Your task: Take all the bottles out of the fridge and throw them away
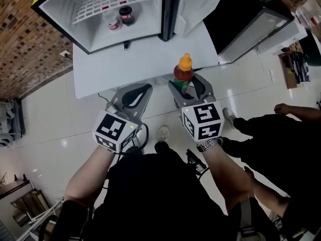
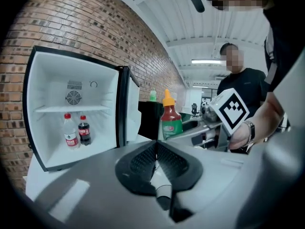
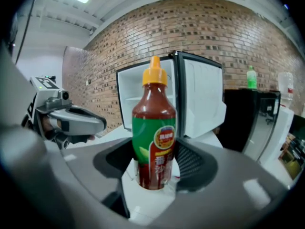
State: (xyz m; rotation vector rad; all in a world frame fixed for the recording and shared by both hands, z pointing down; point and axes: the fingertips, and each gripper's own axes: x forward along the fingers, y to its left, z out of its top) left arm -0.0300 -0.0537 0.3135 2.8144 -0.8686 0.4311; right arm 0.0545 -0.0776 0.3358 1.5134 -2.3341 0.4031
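Four bottles, one fridge (image 1: 93, 34), two tongs.
In the fridge: one clear bottle (image 1: 113, 21), one cola bottle (image 1: 126, 15). Outside: one sauce bottle (image 1: 183, 74), one green bottle (image 2: 152, 96). Left tongs (image 1: 136, 93), right tongs (image 1: 186, 83).

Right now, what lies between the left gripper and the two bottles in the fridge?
Nothing: the head view shows only bare white counter between the left gripper and the bottles.
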